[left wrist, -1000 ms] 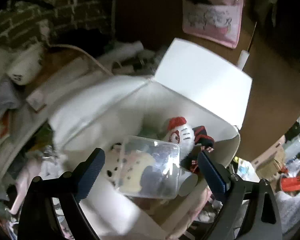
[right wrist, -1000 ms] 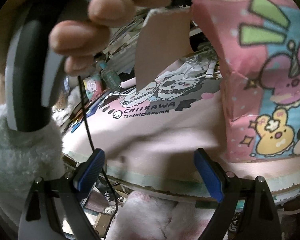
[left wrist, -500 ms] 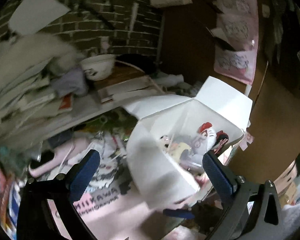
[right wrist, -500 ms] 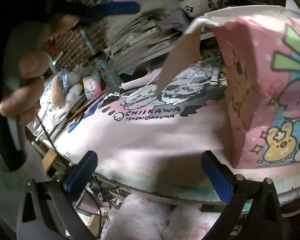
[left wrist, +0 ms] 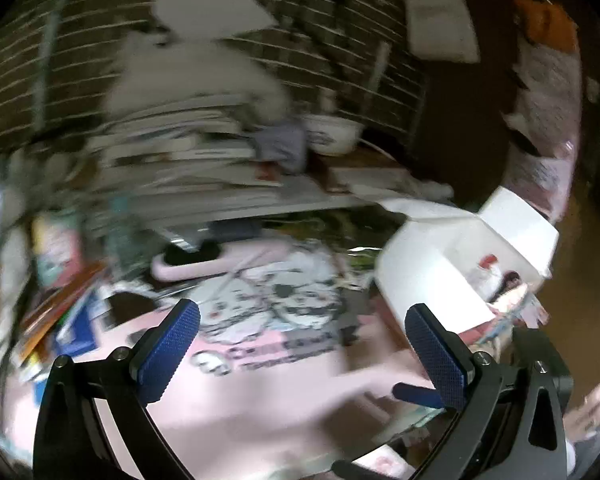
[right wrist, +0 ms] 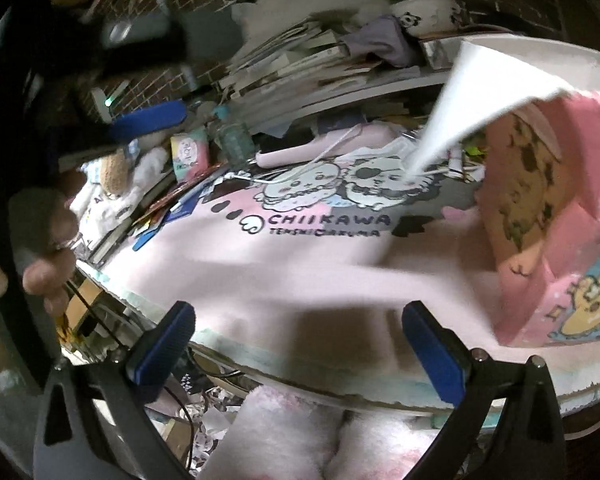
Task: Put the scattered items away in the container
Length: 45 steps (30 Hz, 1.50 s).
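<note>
Both my grippers are empty with their fingers spread wide. My left gripper (left wrist: pixel 300 344) hangs over the pale pink desk mat printed with cartoon characters (left wrist: pixel 268 396), its blue-padded fingers released and nothing between them. The container, a pink cardboard box with white inner flaps and cartoon prints on its sides (left wrist: pixel 432 280), stands on the mat's right part, flaps open; inside it I can make out a small white toy with a red top (left wrist: pixel 487 272) among other items too blurred to name. My right gripper (right wrist: pixel 300 344) is likewise let go, hovering at the mat's (right wrist: pixel 260 276) near edge, with the box (right wrist: pixel 548 240) just to its right. A hand (right wrist: pixel 36 248) shows at the left edge of the right wrist view.
</note>
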Each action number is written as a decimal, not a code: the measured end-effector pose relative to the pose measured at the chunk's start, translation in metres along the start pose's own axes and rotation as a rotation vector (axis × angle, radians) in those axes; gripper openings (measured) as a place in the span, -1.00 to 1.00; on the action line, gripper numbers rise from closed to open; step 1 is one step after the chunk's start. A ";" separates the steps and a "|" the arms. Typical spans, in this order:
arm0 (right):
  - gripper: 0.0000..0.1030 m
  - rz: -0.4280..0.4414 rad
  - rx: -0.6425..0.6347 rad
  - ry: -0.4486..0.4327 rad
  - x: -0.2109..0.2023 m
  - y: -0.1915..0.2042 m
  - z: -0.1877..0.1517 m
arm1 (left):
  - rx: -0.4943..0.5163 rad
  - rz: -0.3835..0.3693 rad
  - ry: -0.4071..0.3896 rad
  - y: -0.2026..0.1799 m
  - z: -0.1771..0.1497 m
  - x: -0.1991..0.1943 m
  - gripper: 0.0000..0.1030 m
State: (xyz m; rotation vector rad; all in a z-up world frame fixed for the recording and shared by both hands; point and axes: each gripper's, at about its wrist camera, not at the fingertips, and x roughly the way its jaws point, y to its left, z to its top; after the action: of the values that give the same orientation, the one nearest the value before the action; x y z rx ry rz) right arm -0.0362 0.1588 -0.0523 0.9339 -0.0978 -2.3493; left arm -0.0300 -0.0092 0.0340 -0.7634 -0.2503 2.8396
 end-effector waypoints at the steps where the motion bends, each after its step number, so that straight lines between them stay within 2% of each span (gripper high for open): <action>1: 1.00 -0.001 -0.011 0.006 0.002 0.005 0.002 | -0.018 0.027 -0.010 0.007 -0.003 -0.005 0.99; 10: 0.99 -0.084 -0.092 -0.006 0.007 0.044 0.016 | -0.088 0.274 -0.010 0.037 -0.023 -0.027 0.99; 14: 0.99 -0.135 -0.090 -0.060 -0.002 0.055 0.026 | -0.087 0.404 -0.002 0.038 -0.028 -0.032 0.99; 16: 0.99 -0.154 -0.099 -0.086 -0.008 0.059 0.030 | -0.082 0.432 -0.001 0.037 -0.029 -0.033 0.99; 20: 0.99 -0.215 -0.080 -0.086 -0.018 0.060 0.040 | -0.070 0.391 -0.006 0.032 -0.029 -0.033 0.99; 24: 0.99 -0.217 -0.087 -0.061 -0.026 0.059 0.048 | -0.058 0.361 -0.023 0.024 -0.026 -0.036 0.99; 30: 0.99 -0.253 -0.134 -0.106 -0.045 0.066 0.052 | -0.049 0.372 -0.057 0.016 -0.018 -0.047 0.99; 38: 0.99 -0.431 -0.118 -0.164 -0.064 0.060 0.062 | -0.054 0.307 -0.059 0.007 -0.010 -0.042 0.99; 45: 0.99 -0.534 -0.093 -0.176 -0.076 0.038 0.068 | -0.038 0.277 -0.045 -0.003 -0.008 -0.031 0.99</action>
State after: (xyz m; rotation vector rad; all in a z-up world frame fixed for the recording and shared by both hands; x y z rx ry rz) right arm -0.0175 0.1605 0.0549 0.7738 0.2159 -2.8953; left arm 0.0012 -0.0121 0.0430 -0.7991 -0.2214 3.1235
